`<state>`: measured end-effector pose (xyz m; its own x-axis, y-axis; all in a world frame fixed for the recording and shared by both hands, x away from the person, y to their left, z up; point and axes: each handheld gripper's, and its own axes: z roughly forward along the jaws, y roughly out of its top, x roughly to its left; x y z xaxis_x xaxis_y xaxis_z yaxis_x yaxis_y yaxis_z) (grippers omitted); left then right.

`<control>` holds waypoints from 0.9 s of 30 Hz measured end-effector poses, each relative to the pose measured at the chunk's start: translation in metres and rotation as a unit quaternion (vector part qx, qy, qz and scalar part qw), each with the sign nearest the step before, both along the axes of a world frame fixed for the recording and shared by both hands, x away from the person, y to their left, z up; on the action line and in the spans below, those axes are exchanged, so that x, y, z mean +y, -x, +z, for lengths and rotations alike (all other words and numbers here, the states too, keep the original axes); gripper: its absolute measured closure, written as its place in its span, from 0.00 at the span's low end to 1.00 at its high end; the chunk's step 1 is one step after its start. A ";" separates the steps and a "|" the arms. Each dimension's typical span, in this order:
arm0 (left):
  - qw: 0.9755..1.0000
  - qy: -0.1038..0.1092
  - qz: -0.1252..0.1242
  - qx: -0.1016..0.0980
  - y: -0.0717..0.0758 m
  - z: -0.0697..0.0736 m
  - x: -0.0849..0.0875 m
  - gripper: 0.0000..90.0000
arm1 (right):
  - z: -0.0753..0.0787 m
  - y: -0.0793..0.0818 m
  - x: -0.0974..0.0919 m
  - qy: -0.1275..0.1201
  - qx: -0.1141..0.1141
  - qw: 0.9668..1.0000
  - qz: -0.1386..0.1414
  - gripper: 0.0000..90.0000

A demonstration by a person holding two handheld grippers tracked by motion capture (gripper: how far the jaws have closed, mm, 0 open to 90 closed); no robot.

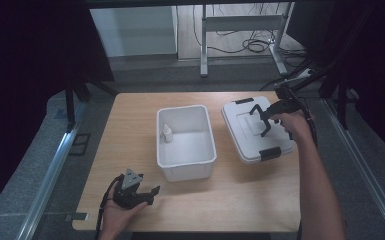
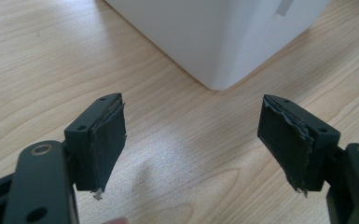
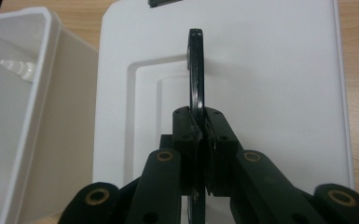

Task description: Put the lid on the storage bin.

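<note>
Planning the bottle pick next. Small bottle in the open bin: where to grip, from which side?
Grip the white bottle by its body, coming straight down from above. It stands upright against the open bin's left wall, so the walls probably block any side approach. The left gripper, open and free, is nearer.

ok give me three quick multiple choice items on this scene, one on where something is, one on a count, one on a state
1. Where is the small white bottle?
A. on the lid
B. inside the open white bin
C. on the bare table

2. How many black latches show on the lid?
A. two
B. four
C. none

3. The right gripper is:
A. wide open
B. shut on the lid's black handle
C. holding the bottle

Answers: B, it stands in the bin's far left corner; A, one at each end; B, the jaws pinch the upright handle.
</note>
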<state>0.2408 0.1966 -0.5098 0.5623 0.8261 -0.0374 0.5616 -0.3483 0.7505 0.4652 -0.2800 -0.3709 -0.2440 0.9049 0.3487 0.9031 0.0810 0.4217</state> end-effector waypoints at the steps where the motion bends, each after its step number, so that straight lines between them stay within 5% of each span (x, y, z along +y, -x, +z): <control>1: 1.000 0.000 0.000 0.000 0.000 0.000 0.000 0.26 | 0.004 0.002 0.000 -0.002 0.000 1.000 -0.002 0.95; 27: 1.000 -0.006 -0.001 0.004 0.000 -0.003 -0.001 0.26 | 0.055 0.021 0.018 -0.055 -0.042 0.997 0.014 0.95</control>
<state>0.2408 0.1956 -0.5127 0.5630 0.8259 -0.0321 0.5668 -0.3575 0.7422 0.4439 -0.2620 -0.3157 -0.3009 0.8545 0.4235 0.8622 0.0540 0.5037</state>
